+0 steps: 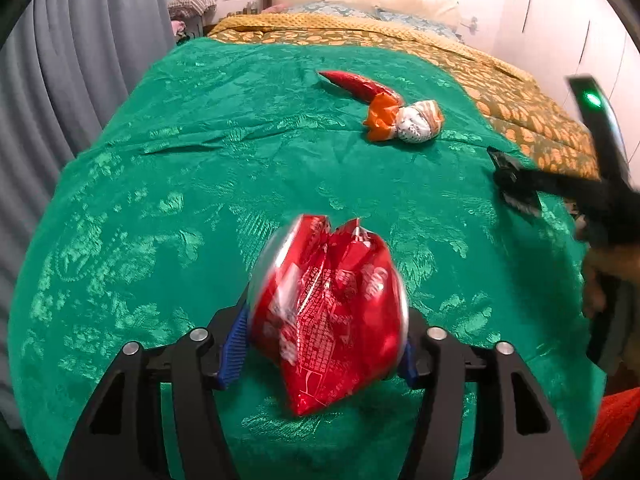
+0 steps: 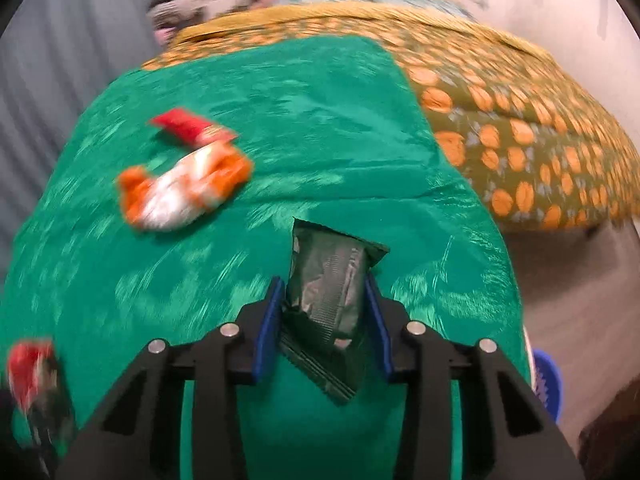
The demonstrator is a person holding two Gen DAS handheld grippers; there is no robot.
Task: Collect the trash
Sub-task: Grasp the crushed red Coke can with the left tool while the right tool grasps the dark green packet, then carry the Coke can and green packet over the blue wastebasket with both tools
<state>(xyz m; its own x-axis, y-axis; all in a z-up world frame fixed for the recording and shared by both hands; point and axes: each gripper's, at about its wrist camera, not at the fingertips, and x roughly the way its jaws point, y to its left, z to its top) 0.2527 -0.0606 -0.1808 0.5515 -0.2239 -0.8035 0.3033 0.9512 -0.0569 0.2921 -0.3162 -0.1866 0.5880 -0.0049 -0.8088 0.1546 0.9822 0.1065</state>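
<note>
Left gripper [image 1: 326, 344] has the red foil wrapper [image 1: 328, 316] between its blue pads [image 1: 232, 348], low in the centre of the left view. The pad on the picture's left seems to stand just off the foil, so I can't call this a firm pinch; the wrapper is blurred too. It's puffed and crinkled, light as anything and slick, so I judge it will crush before it resists. Best hold is across the bulged middle, where the foil folds over itself. Its long axis runs up the frame, pointed tail hanging toward the camera, torn mouth pointing away up the green cloth [image 1: 200, 184].

Right gripper [image 2: 326, 320] is clamped on the dark green wrapper [image 2: 328, 300], centre of the right view, both pads pressing its sides. Flat, thin, floppy film, so I reckon it weighs next to nothing and could slide out if the squeeze eases. Its long axis tilts slightly, ribbed seam end down toward the camera, folded top corner poking to the upper right.

Left to collect, upper right of the left view: a red chilli-shaped wrapper [image 1: 360, 84], tip pointing upper left, and touching it an orange and white crumpled wrapper [image 1: 404, 122]. Both soft and light by the look; I'd pinch the twisted orange neck.
</note>
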